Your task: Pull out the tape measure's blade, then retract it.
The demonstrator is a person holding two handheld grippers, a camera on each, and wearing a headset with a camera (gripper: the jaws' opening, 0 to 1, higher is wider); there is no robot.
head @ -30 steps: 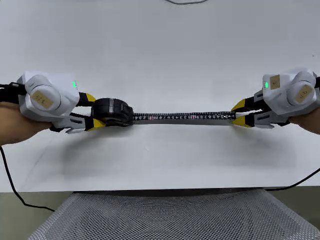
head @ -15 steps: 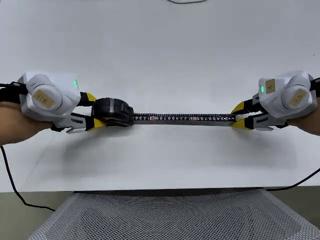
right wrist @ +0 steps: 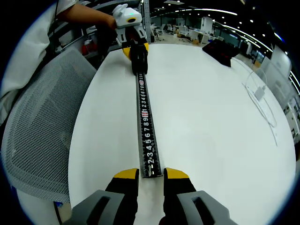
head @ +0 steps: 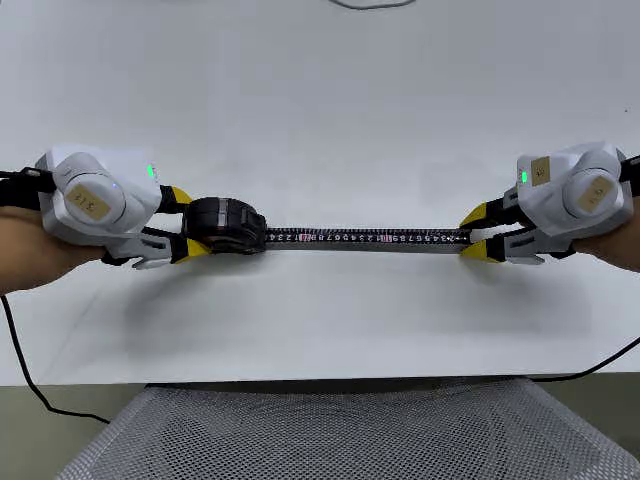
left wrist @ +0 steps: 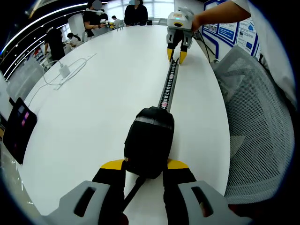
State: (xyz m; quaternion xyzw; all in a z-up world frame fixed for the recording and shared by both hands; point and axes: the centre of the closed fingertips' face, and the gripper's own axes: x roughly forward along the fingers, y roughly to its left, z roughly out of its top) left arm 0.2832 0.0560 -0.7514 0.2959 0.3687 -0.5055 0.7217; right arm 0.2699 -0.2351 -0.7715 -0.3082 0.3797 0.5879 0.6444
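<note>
White counter [head: 320,110] lay beneath your work. At 9 o'clock your left gripper [head: 186,222] had its fingers [head: 181,196] clamped on the tape measure [head: 227,224], anchoring it. At 3 o'clock your right gripper [head: 478,230] pinched the blade [head: 365,237] tip, so it stretched taut between them.

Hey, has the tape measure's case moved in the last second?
No. The tape measure case keeps its place relative to the table's front edge, held in the left gripper.
</note>
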